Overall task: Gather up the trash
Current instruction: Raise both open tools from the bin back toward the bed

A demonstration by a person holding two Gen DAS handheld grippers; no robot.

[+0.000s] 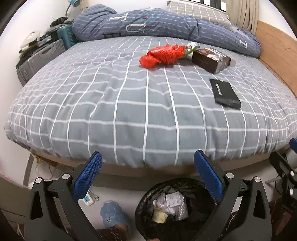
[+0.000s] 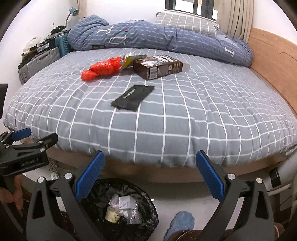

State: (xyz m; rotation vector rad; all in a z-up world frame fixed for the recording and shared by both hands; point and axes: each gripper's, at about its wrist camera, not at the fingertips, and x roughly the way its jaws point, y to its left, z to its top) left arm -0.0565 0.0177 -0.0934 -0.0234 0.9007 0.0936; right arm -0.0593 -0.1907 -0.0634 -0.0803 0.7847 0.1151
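On the grey checked bed (image 1: 130, 103) lie a crumpled red plastic bag (image 1: 163, 55) (image 2: 104, 69), a silver foil wrapper (image 1: 192, 46) (image 2: 129, 57), a brown carton (image 1: 211, 60) (image 2: 157, 67) and a flat black packet (image 1: 225, 93) (image 2: 132, 97). A black-lined trash bin (image 1: 148, 218) (image 2: 100, 196) holding several scraps stands on the floor at the bed's foot. My left gripper (image 1: 148, 176) is open and empty above the bin. My right gripper (image 2: 150, 176) is open and empty beside it.
A rolled blue duvet (image 1: 157, 24) and a pillow (image 1: 198, 11) lie at the bed's far side. Suitcases (image 1: 40, 57) stand at the far left. A wooden headboard (image 1: 274, 48) runs along the right. A blue slipper (image 1: 113, 215) is on the floor.
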